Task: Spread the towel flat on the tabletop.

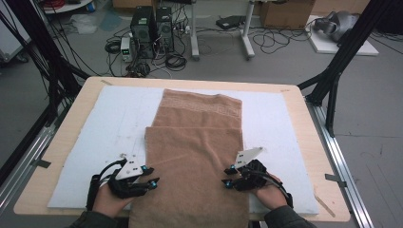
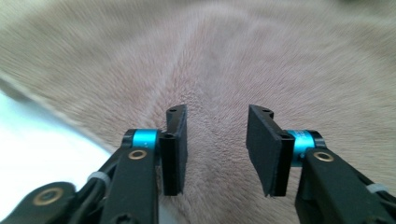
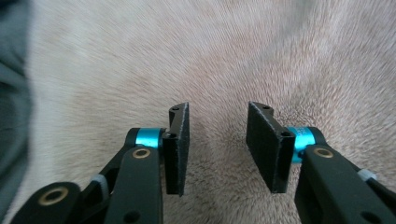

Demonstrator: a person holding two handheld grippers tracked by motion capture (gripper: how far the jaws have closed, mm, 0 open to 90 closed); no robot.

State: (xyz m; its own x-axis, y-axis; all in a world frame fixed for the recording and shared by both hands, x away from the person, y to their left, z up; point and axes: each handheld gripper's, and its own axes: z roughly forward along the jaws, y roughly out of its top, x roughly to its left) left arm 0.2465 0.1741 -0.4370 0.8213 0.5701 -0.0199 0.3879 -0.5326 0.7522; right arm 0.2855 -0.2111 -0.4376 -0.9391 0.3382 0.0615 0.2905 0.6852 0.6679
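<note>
Left gripper (image 1: 153, 175), right gripper (image 1: 228, 176) parted, empty, over brown towel (image 1: 195, 142)

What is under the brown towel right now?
The brown towel lies on a white mat, which covers the wooden table. Whatever sits under its folded layers is covered.

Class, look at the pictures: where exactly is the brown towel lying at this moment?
In the high view the brown towel lies folded down the middle of the white mat, its near end between the left claw and the right claw.

Even, soft room light, no hard shadows. The towel (image 2: 219, 60) smears with blur in both gripper views; the white mat (image 2: 32, 144) glares bright at one edge.
</note>
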